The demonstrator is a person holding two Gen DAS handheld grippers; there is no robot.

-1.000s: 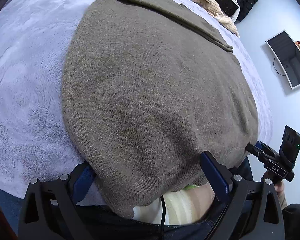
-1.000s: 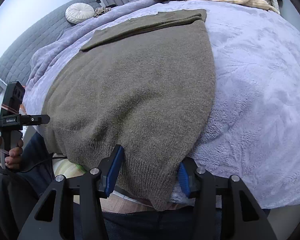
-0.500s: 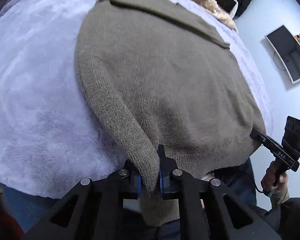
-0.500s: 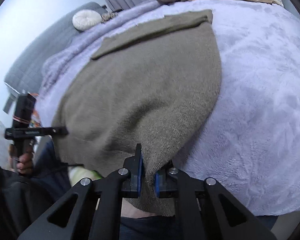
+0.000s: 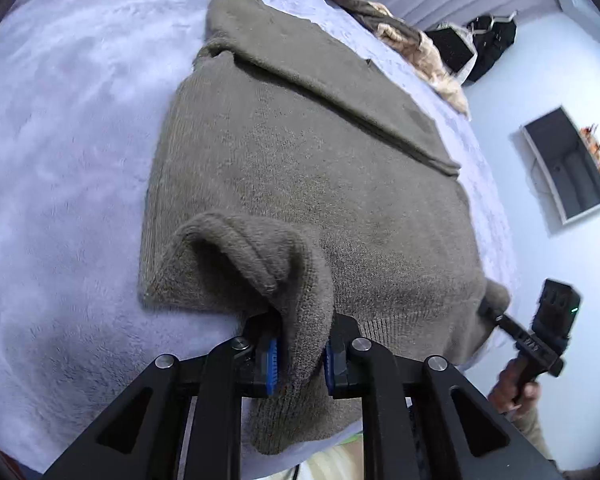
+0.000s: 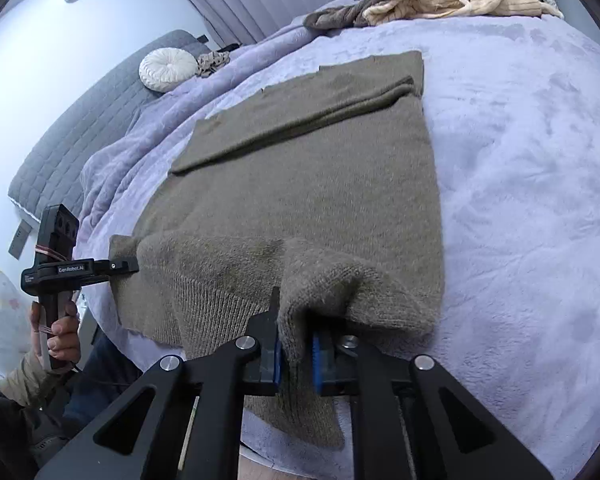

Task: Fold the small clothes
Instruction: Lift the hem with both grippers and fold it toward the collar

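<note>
The olive-brown knit sweater (image 5: 312, 184) lies spread on the lilac fleece blanket (image 5: 68, 128) that covers the bed, its far part folded over into a flat band across the top. The near hem is lifted at both corners, each corner curling back over the body of the garment in a soft hump.

The left gripper (image 5: 300, 360) has its blue pads pressed on the hem's left corner, a wad of knit bunched between the jaws and hanging below them. The jaws have just eased apart a little, yet the cloth is pinched between them. The right gripper (image 6: 296, 360) pinches the right corner the same way — knit clamped between its blue pads, a flap dangling beneath (its jaws too have just widened slightly, with the fabric between them).

In the right wrist view the person's left hand (image 6: 58, 334) grips the other tool's handle at the bed's edge. Farther off, a heap of striped cream and brown clothes (image 6: 432, 4) sits near the curtains — and a round white cushion (image 6: 168, 68) rests against the grey headboard (image 6: 72, 140).
</note>
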